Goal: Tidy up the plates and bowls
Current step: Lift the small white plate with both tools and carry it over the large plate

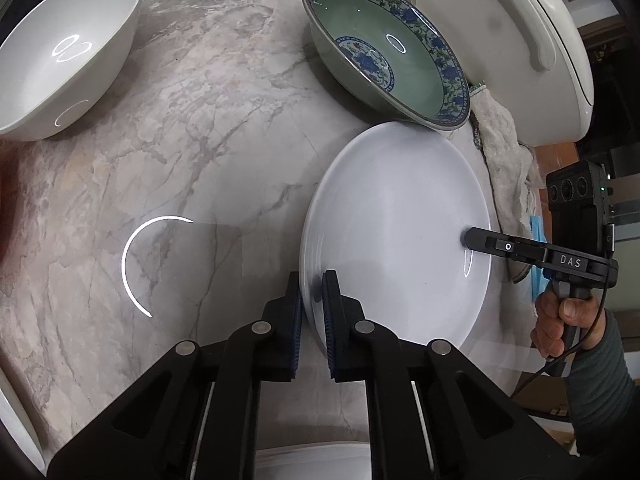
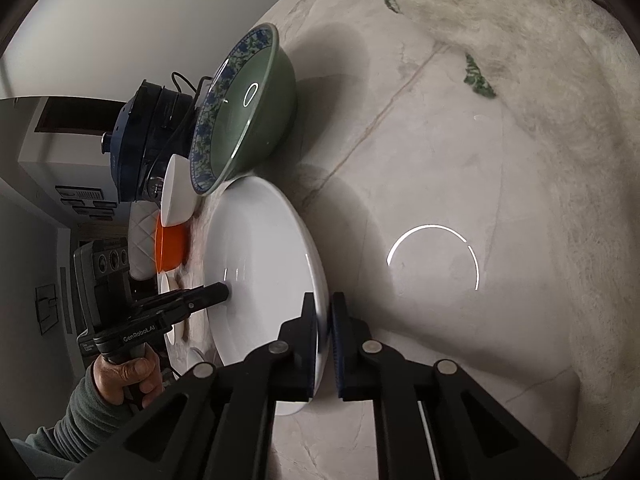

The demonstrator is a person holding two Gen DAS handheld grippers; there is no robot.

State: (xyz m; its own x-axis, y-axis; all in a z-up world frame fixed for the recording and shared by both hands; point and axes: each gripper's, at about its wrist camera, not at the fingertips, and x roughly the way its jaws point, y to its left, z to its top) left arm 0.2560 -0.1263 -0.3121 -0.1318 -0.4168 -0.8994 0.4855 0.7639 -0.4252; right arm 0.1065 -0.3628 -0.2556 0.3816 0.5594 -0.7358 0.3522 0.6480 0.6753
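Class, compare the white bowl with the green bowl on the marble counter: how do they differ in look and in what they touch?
The white bowl is plain inside and out; the green bowl has a blue floral band at its rim and a floral medallion at its centre. The white bowl stands alone, while the green bowl sits right against, perhaps over, the rim of the white plate both grippers clamp. Both bowls are empty and tilted.

white plate [image 1: 396, 240]: glossy glazed ceramic | patterned bowl [image 1: 384, 48]: glossy glaze, green inside, blue floral rim | white bowl [image 1: 68, 56]: smooth, shiny | countertop [image 1: 200, 140]: polished veined marble look | cloth [image 2: 540, 60]: rough, fuzzy | gripper fingers [image 1: 292, 320]: matt black plastic, ribbed blue pads
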